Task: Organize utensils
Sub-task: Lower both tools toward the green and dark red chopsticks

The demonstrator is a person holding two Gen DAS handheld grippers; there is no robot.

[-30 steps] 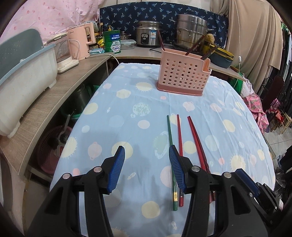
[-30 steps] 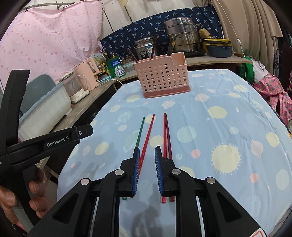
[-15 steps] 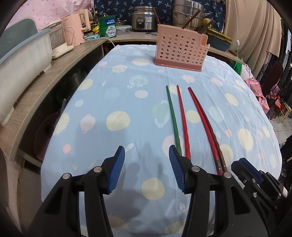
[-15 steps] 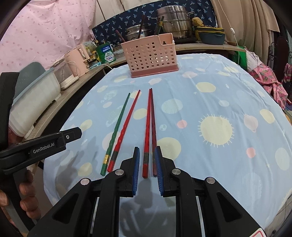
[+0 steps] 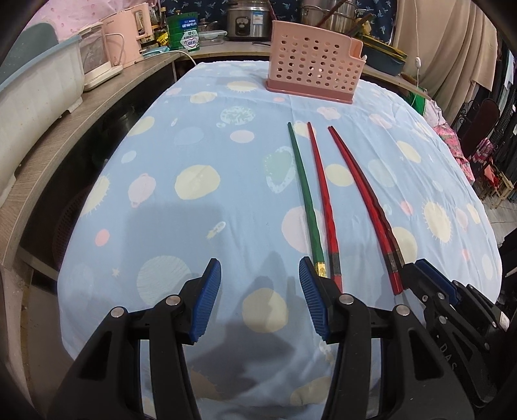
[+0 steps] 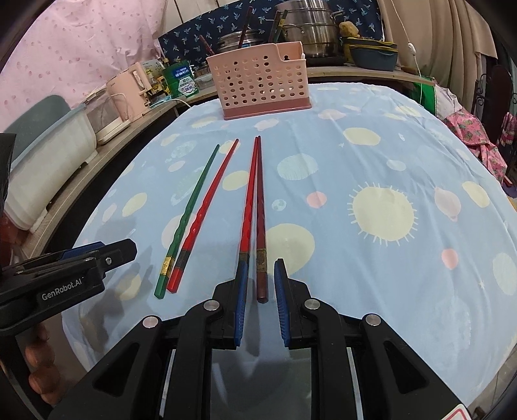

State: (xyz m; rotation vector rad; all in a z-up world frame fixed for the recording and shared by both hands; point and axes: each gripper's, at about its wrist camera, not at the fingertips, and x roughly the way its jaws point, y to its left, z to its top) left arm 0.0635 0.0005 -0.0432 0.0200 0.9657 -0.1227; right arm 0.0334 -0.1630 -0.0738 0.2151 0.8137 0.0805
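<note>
I am lining my narrowly spread right tool (image 6: 260, 303) around the dark red chopstick (image 6: 260, 223); left tool (image 5: 260, 297) is gaping empty; next, pinching.

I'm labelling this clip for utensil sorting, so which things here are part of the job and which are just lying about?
Part of the job:
green chopstick
red chopstick
red pair
pink basket

Lying about:
pink kettle
steel pots
green carton
white tub
</note>
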